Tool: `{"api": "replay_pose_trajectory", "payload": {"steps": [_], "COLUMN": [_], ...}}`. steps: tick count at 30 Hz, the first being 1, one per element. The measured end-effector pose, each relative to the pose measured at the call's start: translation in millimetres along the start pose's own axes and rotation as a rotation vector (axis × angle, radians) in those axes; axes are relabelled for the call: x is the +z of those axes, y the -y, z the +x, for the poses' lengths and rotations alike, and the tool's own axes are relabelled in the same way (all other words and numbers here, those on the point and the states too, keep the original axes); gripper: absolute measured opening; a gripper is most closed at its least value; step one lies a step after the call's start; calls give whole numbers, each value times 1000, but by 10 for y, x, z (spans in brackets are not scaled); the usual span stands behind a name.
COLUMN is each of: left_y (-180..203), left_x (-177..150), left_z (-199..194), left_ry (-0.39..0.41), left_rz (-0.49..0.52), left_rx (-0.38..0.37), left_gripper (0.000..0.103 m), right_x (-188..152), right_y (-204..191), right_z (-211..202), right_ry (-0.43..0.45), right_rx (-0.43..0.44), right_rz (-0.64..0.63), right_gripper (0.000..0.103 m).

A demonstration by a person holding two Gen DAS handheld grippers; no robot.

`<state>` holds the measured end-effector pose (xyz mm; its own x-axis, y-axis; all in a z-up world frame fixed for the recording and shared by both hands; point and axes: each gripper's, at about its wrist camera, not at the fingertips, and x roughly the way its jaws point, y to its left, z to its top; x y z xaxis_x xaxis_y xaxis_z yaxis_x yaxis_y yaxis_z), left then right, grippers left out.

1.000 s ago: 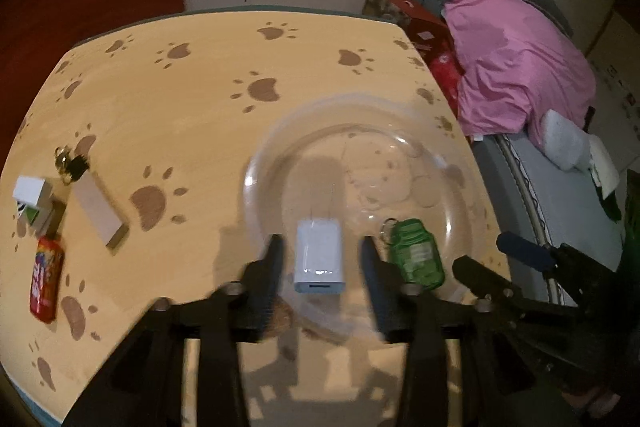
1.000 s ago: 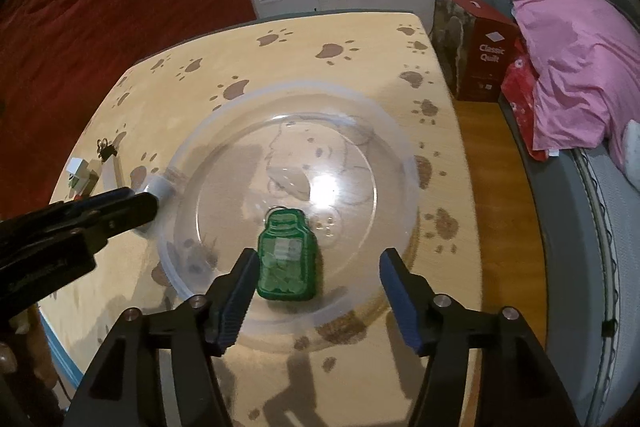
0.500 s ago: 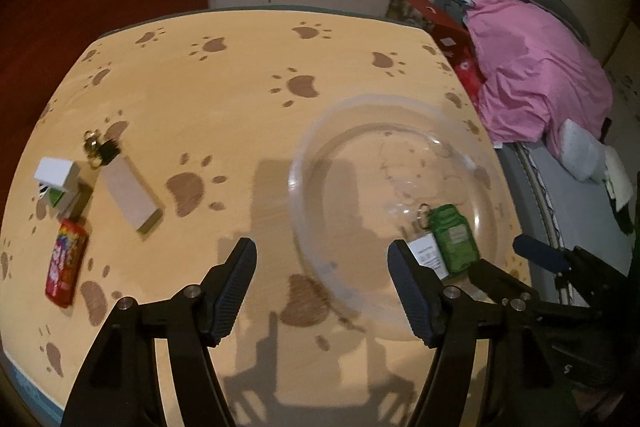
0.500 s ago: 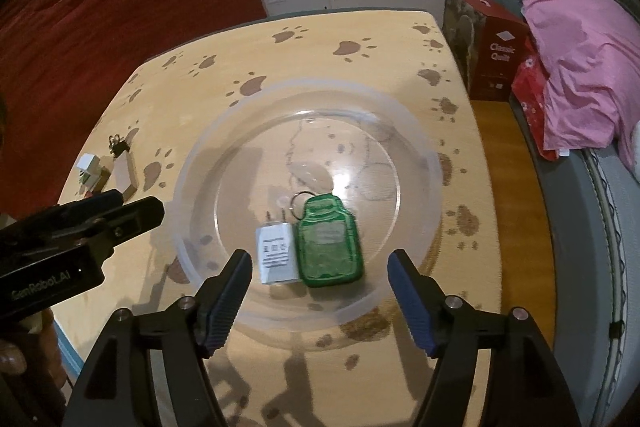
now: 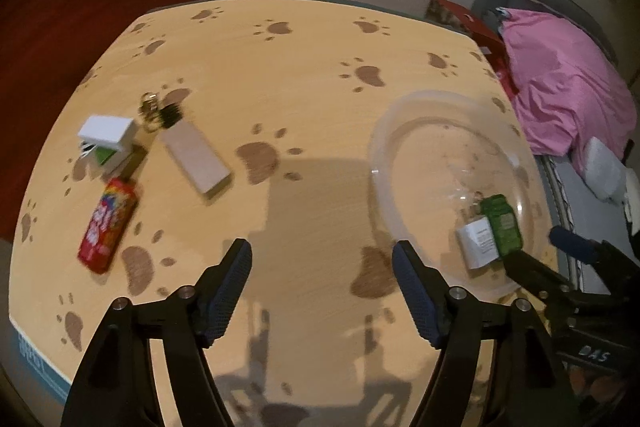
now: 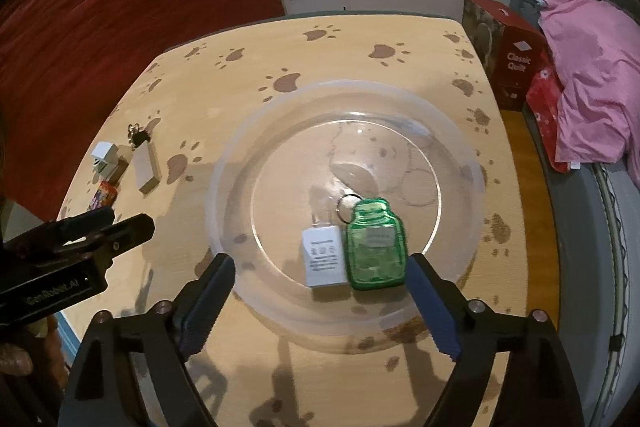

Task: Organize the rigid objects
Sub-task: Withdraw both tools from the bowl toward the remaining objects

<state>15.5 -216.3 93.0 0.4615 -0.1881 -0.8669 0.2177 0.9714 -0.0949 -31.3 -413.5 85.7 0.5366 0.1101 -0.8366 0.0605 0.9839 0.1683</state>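
From my left wrist camera, the left gripper (image 5: 322,257) hangs over bare table (image 5: 304,67) with its jaws opening and nothing between them. It points at the gap between the clear bowl (image 5: 380,163) on the right and the loose pile on the left, which I judge is where I turn for the next pick. That pile holds a tan block (image 5: 197,158), a red packet (image 5: 108,227), a small white box (image 5: 106,130) resting on a green-and-white item, and a dark key clip (image 5: 160,113) touching the block's far end. They lie close together, so I expect a crowded approach. The block lies nearest my fingers.

From my right wrist camera, the right gripper (image 6: 320,271) hovers at the bowl's (image 6: 224,195) near rim, jaws opening, pads clear of everything. Just beyond them, on the bowl's floor, the white charger (image 6: 325,261) and the green jar-shaped tag (image 6: 374,247) lie flat, side by side and touching. Both already sit where I want sorted things gathered, so I read this hand as empty. The left gripper (image 6: 132,225) shows at the left edge, beside the bowl.
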Motion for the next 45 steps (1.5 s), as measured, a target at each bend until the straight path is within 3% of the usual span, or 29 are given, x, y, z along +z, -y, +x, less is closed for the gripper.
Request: {"api": "replay_pose_trajectory", "payload": {"steps": [3, 14, 32, 38, 45], "left_y": [-148, -622, -1749, -1981, -2032], "left_x": [-37, -198, -321, -233, -53], "left_z": [-28, -88, -75, 9, 230], "left_ry": [1, -15, -40, -46, -68], "left_rz": [-30, -97, -250, -244, -166], "left_rx": [30, 89, 143, 132, 101], "left_gripper": [80, 80, 80, 80, 79], "right_x": [0, -19, -64, -59, -55], "right_y": [-99, -449, -1234, -1470, -1635], "right_z": [-28, -37, 182, 276, 386], "right_ry": [23, 54, -18, -39, -66], "right_rx": [-2, 49, 119, 123, 107], "right_rz": [-12, -30, -128, -152, -155], "right_gripper": [103, 103, 103, 103, 103]}}
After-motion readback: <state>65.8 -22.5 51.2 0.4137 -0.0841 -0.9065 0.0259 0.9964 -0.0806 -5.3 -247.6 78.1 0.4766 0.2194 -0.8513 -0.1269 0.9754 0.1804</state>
